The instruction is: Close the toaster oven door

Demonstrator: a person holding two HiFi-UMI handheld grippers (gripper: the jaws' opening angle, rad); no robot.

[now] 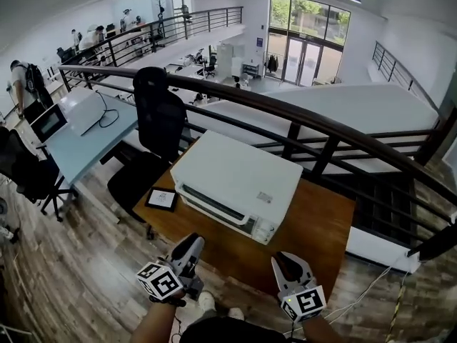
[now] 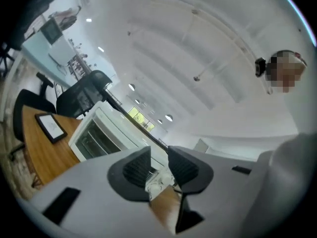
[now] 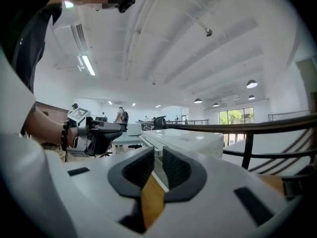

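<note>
A white toaster oven point(image 1: 235, 184) stands on the wooden table point(image 1: 321, 227), its glass door point(image 1: 214, 204) upright against the front. The left gripper view shows the oven point(image 2: 99, 133) from the front at a distance. My left gripper point(image 1: 191, 249) hovers off the table's near edge, rolled to one side, jaws apart with nothing between them point(image 2: 158, 166). My right gripper point(image 1: 289, 264) hangs beside it to the right, short of the oven point(image 3: 190, 140), its jaws point(image 3: 158, 166) a narrow gap apart and empty. Neither gripper touches the oven.
A small black-framed tablet point(image 1: 162, 199) lies on the table's left end. A black office chair point(image 1: 158, 123) stands behind the left corner. A dark railing point(image 1: 321, 127) runs behind the table, with a drop to the lower floor beyond it.
</note>
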